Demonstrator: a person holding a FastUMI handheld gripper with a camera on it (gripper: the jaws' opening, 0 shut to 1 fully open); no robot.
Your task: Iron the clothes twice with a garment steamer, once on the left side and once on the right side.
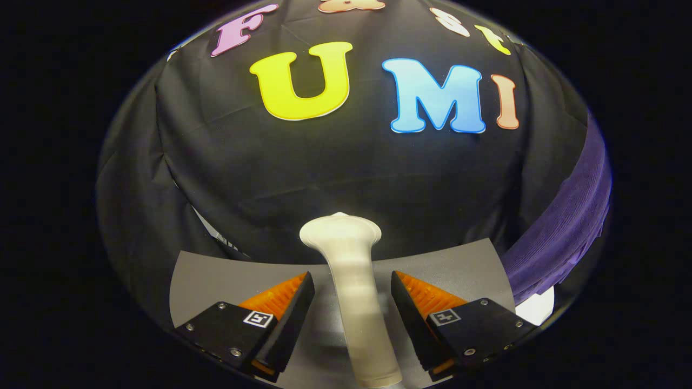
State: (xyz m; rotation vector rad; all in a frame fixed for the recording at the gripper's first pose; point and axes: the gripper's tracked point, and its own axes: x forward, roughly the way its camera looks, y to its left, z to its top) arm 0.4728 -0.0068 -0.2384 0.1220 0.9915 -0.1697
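Observation:
A white garment steamer (pixel 354 313) stands upright on the grey table (pixel 216 275), its wide head (pixel 340 233) on top and facing away. Its slim handle sits between the two fingers of my gripper (pixel 352 274). The gripper is open, and a small gap shows on each side between finger and handle. A purple ribbed garment (pixel 567 227) hangs to the right of the fingers, beyond the table's right end; I see just a strip of it.
The booth's black cloth wall rises just behind the table. A small white object (pixel 538 308) lies below the purple garment, off the table's right corner. Bare grey table surface stretches left and right of the fingers.

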